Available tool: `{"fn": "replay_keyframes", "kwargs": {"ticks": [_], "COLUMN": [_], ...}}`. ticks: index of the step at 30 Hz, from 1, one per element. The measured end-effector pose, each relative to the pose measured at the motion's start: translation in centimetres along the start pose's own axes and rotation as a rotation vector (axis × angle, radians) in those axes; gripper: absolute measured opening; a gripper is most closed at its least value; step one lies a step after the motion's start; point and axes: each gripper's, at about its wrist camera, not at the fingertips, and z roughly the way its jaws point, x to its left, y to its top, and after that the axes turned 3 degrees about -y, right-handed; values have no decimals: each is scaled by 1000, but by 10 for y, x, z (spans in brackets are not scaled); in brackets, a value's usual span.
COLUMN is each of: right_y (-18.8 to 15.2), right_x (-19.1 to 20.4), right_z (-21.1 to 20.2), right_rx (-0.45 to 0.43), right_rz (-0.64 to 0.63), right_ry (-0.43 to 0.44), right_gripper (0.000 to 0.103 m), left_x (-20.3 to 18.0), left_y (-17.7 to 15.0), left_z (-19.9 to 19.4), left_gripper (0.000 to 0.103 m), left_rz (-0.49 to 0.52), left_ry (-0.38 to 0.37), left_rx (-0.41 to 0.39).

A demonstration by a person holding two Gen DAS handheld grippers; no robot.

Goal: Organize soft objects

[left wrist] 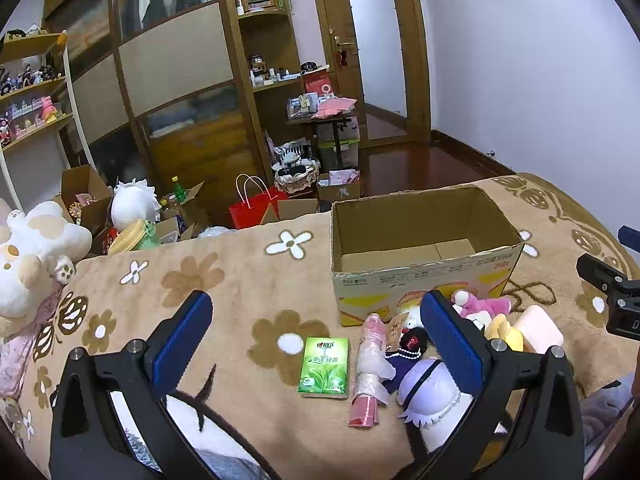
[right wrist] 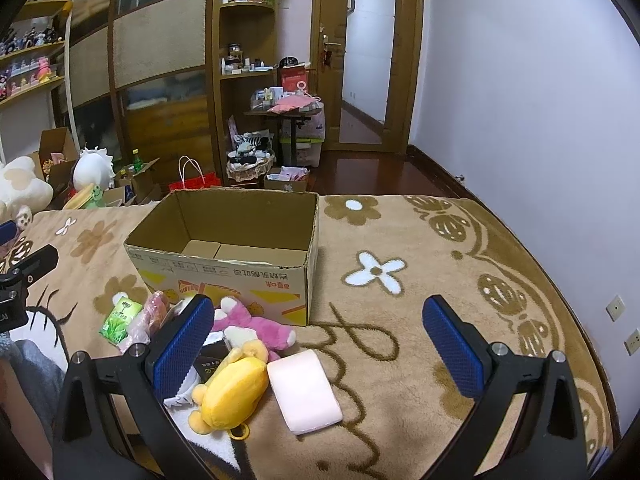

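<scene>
An open, empty cardboard box [left wrist: 424, 276] [right wrist: 224, 272] stands on the flowered blanket. In front of it lie soft things: a green tissue pack [left wrist: 324, 364] [right wrist: 120, 318], a pink wrapped roll [left wrist: 370, 364], a lilac plush [left wrist: 428, 388], a pink plush [left wrist: 484, 304] [right wrist: 256, 326], a yellow plush [right wrist: 232, 392] and a pink foam block [right wrist: 304, 392] [left wrist: 538, 328]. My left gripper [left wrist: 316, 336] is open above the tissue pack and roll. My right gripper [right wrist: 320, 340] is open above the foam block; its body shows in the left wrist view [left wrist: 616, 296].
The brown flowered blanket [left wrist: 240, 280] [right wrist: 420, 280] covers the bed. A large white plush [left wrist: 28, 252] sits at the left edge. Beyond the bed are cartons, a red bag [left wrist: 252, 208], a wardrobe, shelves and a door.
</scene>
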Motion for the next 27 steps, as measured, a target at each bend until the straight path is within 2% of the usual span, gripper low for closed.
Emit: {"fn": "replay_keyframes", "kwargs": {"ticks": [27], "right_y": [0], "right_x": [1], "right_z": [0], "right_rx": [5], "right_rz": [0], "right_ry": [3], "right_gripper": [103], "left_x": [1], "left_y": [-2], "left_z": [1], "left_gripper": [103], "left_rz": [4], "left_ry": [3], "left_rx": [7]}}
